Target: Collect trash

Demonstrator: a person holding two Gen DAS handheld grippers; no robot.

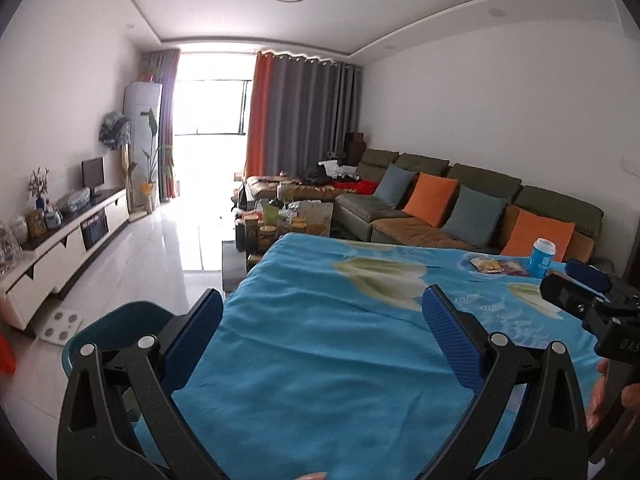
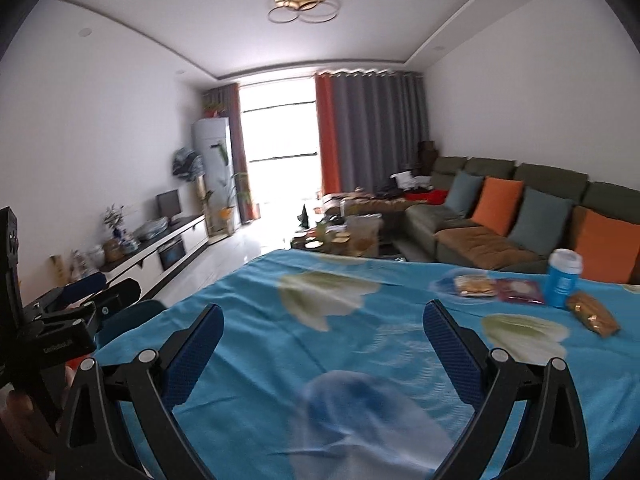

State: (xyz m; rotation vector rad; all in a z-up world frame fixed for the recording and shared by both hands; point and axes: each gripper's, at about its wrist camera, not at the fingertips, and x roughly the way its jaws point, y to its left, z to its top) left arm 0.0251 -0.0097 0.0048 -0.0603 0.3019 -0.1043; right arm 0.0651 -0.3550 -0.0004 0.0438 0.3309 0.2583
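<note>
Left gripper [image 1: 322,312]: jaws spread wide with nothing between them; only the blue cloth shows in the gap.
Left fingers [image 1: 450,336]: blue ribbed pads on black arms, in the lower half of the left wrist view, touching nothing that I can make out.
Right gripper [image 2: 323,328]: jaws likewise wide apart and empty, over the cloth.
Right fingers [image 2: 452,346]: blue pads, lower part of the right wrist view; whether they touch the cloth cannot be told (the frame is blurred).
Table cloth [image 2: 360,344]: bright blue with pale flower prints, filling the lower middle of both views.
Blue cup [image 2: 563,278]: upright with a white lid, right edge of the right wrist view, well apart from both grippers.
Snack packet [image 2: 474,286]: clear wrapper with yellowish contents, lying flat left of the cup.
Dark red packet [image 2: 520,291]: flat, between the snack packet and the cup.
Brown wrapper [image 2: 592,314]: lying in front of the cup, lower right of it.
Teal bin [image 1: 116,328]: lower left of the left wrist view, beside the table edge (partly hidden behind the left finger).
Sofa [image 1: 440,196]: dark green with orange and grey-blue cushions, along the right wall behind the table.
</note>
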